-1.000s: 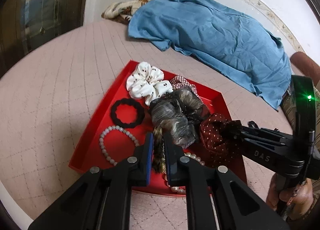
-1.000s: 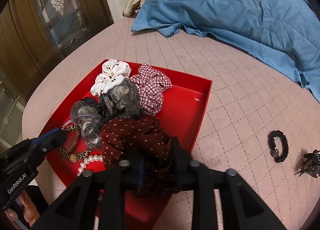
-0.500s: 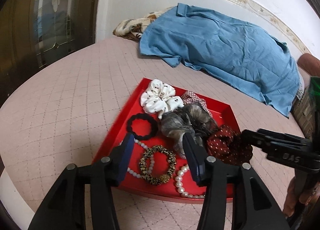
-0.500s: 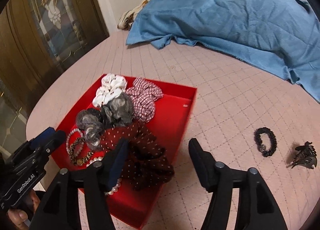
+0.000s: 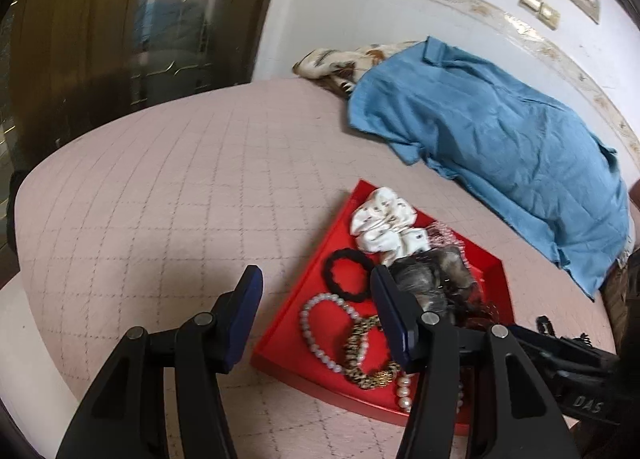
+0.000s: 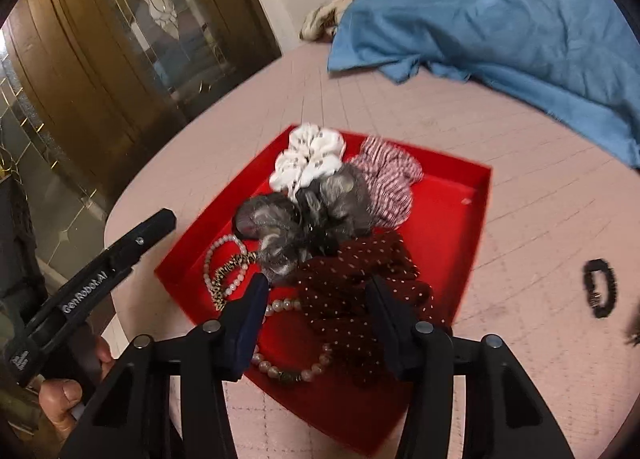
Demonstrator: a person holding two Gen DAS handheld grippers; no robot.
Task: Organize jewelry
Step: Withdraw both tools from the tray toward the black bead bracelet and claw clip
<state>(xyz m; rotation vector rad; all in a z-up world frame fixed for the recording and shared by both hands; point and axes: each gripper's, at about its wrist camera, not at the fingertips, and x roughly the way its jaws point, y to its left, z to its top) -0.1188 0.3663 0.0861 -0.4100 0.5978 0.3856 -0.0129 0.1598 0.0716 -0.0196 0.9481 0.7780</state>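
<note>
The red tray (image 6: 476, 195) lies on a pink quilted bedcover (image 5: 160, 187) and serves as the landmark; inside it, at the far corner, sits a white spotted scrunchie (image 6: 310, 157), with a red-and-white checked scrunchie (image 6: 390, 183) just beside it and a grey mottled scrunchie (image 6: 308, 219) touching both on the near side; a dark red dotted scrunchie (image 6: 352, 291) lies nearer the tray's front edge, touching the grey one; along the tray's left side rest a black hair tie (image 5: 348, 275), a pale bead bracelet (image 5: 320, 323), a leopard-print bracelet (image 5: 366, 355) overlapping it, and a pearl strand (image 5: 404, 391) at the front rim; another beaded bracelet (image 6: 292, 367) lies at the front corner in the right wrist view. Outside the tray, off to its right on the bedcover, lies a second black hair tie (image 6: 600, 287); beyond the tray, a blue shirt (image 5: 500, 147) is spread over the bed. The left gripper (image 5: 316, 311) hovers over the tray's left edge, its fingers spread and opening, nothing pinched between them; the right gripper (image 6: 316, 311) hangs over the tray's front, its jaws apart yet closing, the dotted scrunchie seen between them but not pressed by the pads. A hand (image 6: 60, 399) grips the left gripper's handle.
</note>
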